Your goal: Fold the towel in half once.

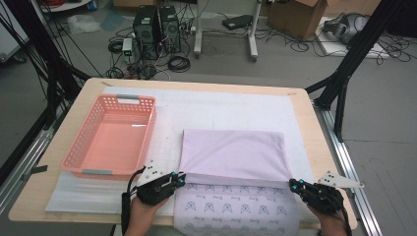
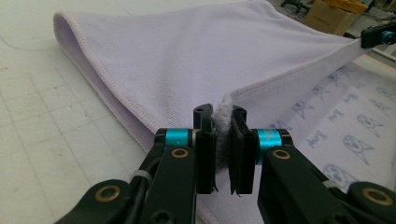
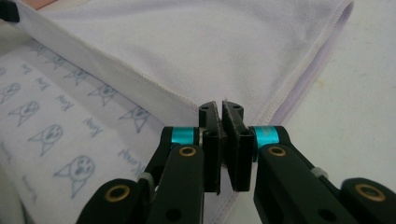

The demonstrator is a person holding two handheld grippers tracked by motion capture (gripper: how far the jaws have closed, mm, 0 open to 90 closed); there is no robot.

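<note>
**Both corners pinched, fold half made**

We see the towel (image 1: 233,157) lying on the white mat (image 1: 216,110) at the middle of the table (image 1: 74,115), just right of the pink basket (image 1: 110,135). Its lilac back is turned up over the far part, while the printed face is bare along the near edge.

The left gripper (image 1: 178,180) holds the near-left corner of the folded flap; in the left gripper view its jaws stand narrow, with a bunched wad of towel (image 2: 223,122) squeezed between the pads. The right gripper (image 1: 293,185) holds the near-right corner, and in the right gripper view the jaws are almost together on a thin hem (image 3: 219,140).

We judge the risks from here as follows:

- The right grip is on very little cloth. A pull to the side could draw the hem out, and that corner would drop.
- The left wad looks loose and thick, so it may slide as the flap is carried.
- If one hand travels farther than the other, the fold line will run askew and the edges will not meet.
- Lifting too high could drag the lower layer along and off the mat's near edge.
- The basket is close on the left; a wide swing could knock it.
</note>
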